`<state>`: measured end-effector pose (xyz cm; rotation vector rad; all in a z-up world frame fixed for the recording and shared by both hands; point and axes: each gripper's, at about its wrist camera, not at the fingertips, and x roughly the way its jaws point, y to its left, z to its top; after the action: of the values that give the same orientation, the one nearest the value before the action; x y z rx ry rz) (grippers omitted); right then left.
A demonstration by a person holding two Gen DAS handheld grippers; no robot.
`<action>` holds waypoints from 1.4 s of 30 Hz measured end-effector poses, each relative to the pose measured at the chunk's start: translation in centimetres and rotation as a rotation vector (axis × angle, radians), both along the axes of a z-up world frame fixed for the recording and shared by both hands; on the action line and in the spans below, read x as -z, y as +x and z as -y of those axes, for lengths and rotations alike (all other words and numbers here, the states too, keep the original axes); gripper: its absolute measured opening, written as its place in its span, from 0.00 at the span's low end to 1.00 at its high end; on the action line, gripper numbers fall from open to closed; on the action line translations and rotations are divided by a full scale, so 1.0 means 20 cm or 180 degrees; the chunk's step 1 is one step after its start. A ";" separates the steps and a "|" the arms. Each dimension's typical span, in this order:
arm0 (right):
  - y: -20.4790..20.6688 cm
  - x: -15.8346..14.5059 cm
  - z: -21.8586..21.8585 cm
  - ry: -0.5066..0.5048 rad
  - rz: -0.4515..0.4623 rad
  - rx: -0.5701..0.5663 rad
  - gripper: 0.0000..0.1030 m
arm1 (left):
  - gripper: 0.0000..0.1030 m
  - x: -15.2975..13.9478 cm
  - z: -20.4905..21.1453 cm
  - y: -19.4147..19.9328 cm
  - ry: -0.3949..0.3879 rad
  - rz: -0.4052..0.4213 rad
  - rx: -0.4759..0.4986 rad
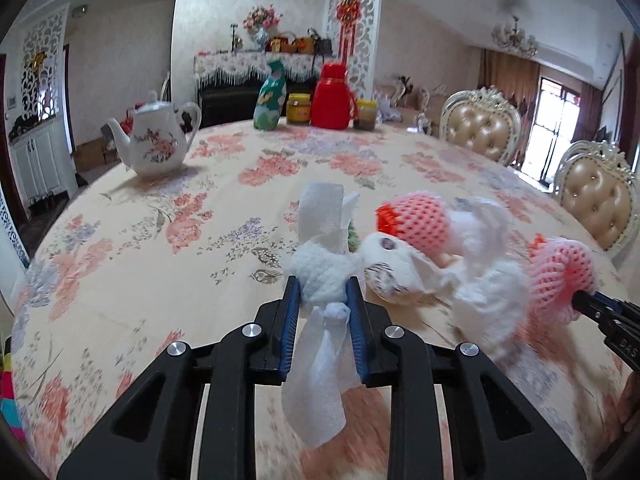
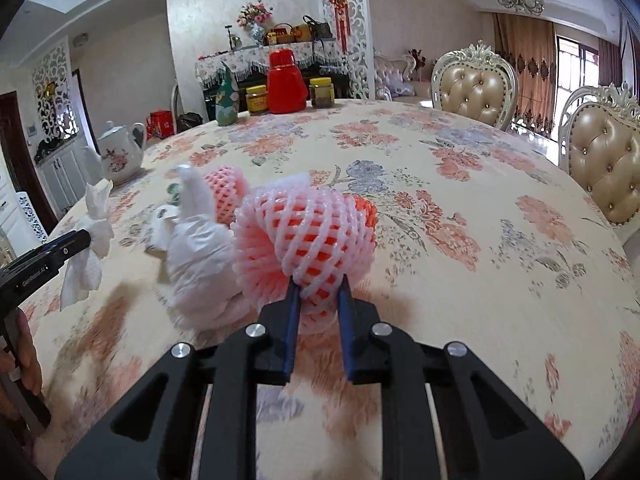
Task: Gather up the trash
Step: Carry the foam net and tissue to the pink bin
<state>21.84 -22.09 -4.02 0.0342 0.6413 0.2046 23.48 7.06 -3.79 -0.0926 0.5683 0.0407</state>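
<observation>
Left gripper [image 1: 323, 288]: jaws clamped on tissue [image 1: 320, 268].
Right gripper [image 2: 318, 296]: jaws clamped on net [image 2: 308, 232]; "DAS" legible on its body.
Left body: reads "GenRobot.AI".
Trash pile [image 1: 404, 264]: on bench [image 1: 160, 240], 1 o'clock of tissue.
Teapot [image 1: 154, 144]: 10 o'clock.

Left gripper [image 1: 323, 292]: low over the table [image 1: 160, 240], jaws clamped on white tissue [image 1: 320, 276].
Right gripper [image 2: 318, 294]: low over the same table, jaws pinching pink foam net [image 2: 308, 236].
</observation>
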 end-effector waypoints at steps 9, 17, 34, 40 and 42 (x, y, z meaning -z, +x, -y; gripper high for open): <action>-0.26 -0.07 0.02 0.0000 0.0170 -0.0050 0.17 | 0.23 -0.06 0.17 -0.29 0.0056 0.0261 0.0164; -0.45 -0.12 0.08 0.0040 0.0299 -0.0049 0.17 | 0.23 -0.08 0.34 -0.45 0.0062 0.0413 0.0353; -0.70 -0.19 0.28 0.0114 0.0527 0.0160 0.17 | 0.24 -0.09 0.74 -0.57 0.0206 0.0675 0.0916; -0.75 -0.20 0.37 0.0093 0.0563 0.0282 0.17 | 0.24 -0.10 0.86 -0.57 0.0230 0.0742 0.1110; -0.76 -0.20 0.41 0.0096 0.0570 0.0331 0.17 | 0.24 -0.10 0.90 -0.55 0.0213 0.0738 0.1170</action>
<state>6.65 -30.24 -0.05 0.0772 0.4568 0.1152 12.39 -10.94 -1.79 0.0729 0.3449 -0.3051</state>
